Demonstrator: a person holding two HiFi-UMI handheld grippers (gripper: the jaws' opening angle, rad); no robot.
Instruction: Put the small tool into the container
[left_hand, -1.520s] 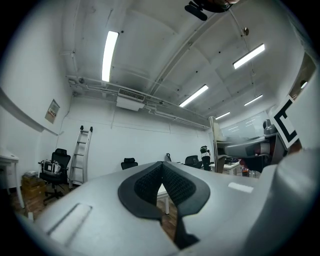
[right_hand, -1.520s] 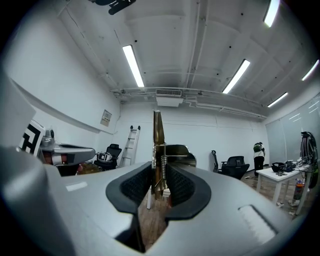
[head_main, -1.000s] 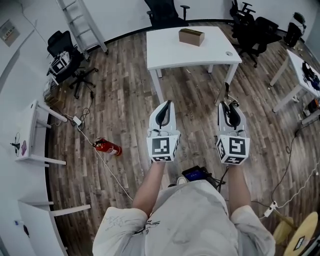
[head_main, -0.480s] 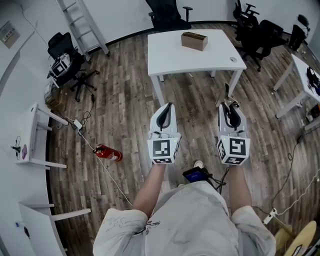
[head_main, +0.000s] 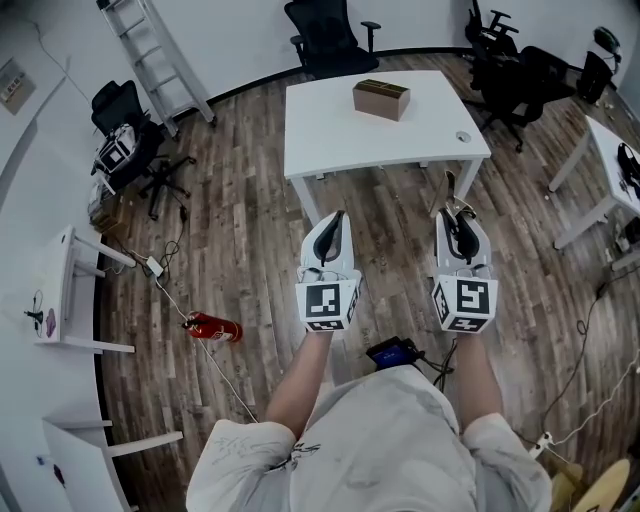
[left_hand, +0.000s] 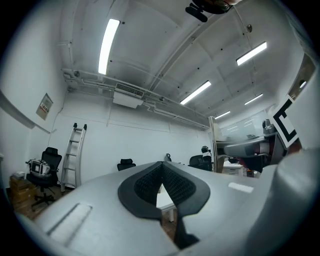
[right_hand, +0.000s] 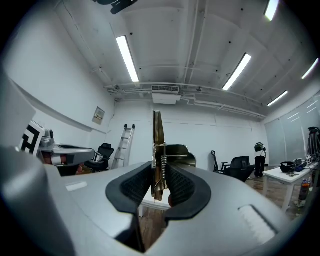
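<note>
In the right gripper view a small brass-coloured metal tool (right_hand: 157, 145) with a coil spring stands upright between the pads of my right gripper (right_hand: 159, 181), which is shut on it. The head view shows the tool's tip (head_main: 451, 186) poking out ahead of the right gripper (head_main: 457, 210). My left gripper (head_main: 336, 215) is held level beside it; its pads (left_hand: 150, 181) meet at the tip with nothing between them. The container, a brown cardboard box (head_main: 381, 99), sits on the white table (head_main: 340, 130) ahead, beyond both grippers.
A small round object (head_main: 461, 137) lies near the table's right edge. On the wooden floor lie a red fire extinguisher (head_main: 212, 327) and a cable to the left. A ladder (head_main: 150, 50) leans at the back left; office chairs (head_main: 325, 30) and other white desks (head_main: 600, 150) ring the room.
The white table and box have come nearer in the head view as the person walks towards them. Both grippers keep the same pose, the tool still held in the right one.
</note>
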